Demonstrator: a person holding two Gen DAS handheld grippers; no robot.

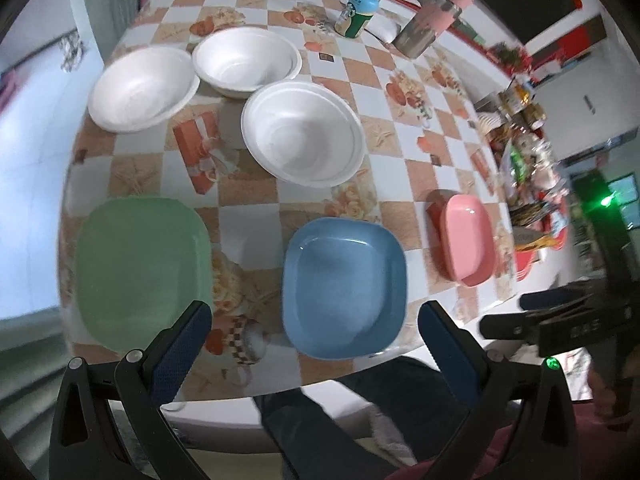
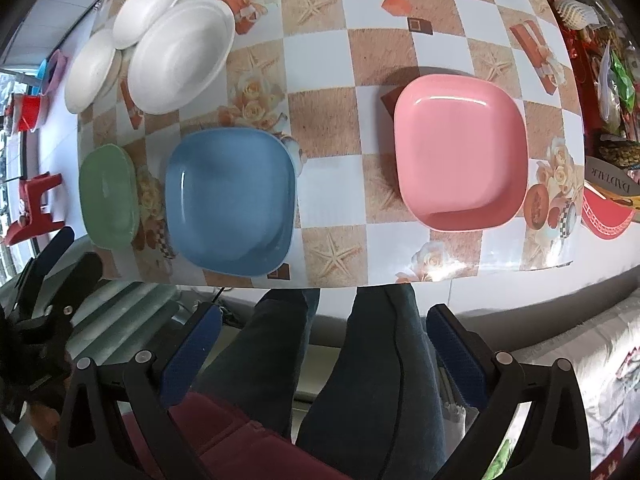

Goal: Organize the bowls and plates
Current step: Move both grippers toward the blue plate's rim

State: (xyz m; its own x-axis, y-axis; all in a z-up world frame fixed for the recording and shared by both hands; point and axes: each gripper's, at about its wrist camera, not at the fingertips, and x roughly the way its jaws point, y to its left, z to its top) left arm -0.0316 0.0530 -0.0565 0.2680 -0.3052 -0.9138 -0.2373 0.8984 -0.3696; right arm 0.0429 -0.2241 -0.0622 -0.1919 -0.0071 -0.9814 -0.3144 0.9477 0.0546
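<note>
On your worktop (image 2: 328, 80), three plates (image 2: 230, 200) sit in a row along the near edge, three bowls (image 1: 302, 134) clustered behind them, far left, a bottle (image 1: 357, 10) beyond.

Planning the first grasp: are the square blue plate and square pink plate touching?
Apart. The right wrist view shows a wide strip of checkered tablecloth between the blue plate and pink plate.

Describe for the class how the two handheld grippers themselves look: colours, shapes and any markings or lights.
The left gripper and right gripper match: black plastic frames with triangular cut-outs, round silver pivot pins, and two flat fingers faced with dark blue textured pads. Seen from the left wrist camera, the right gripper's black body shows a small green light.
</note>
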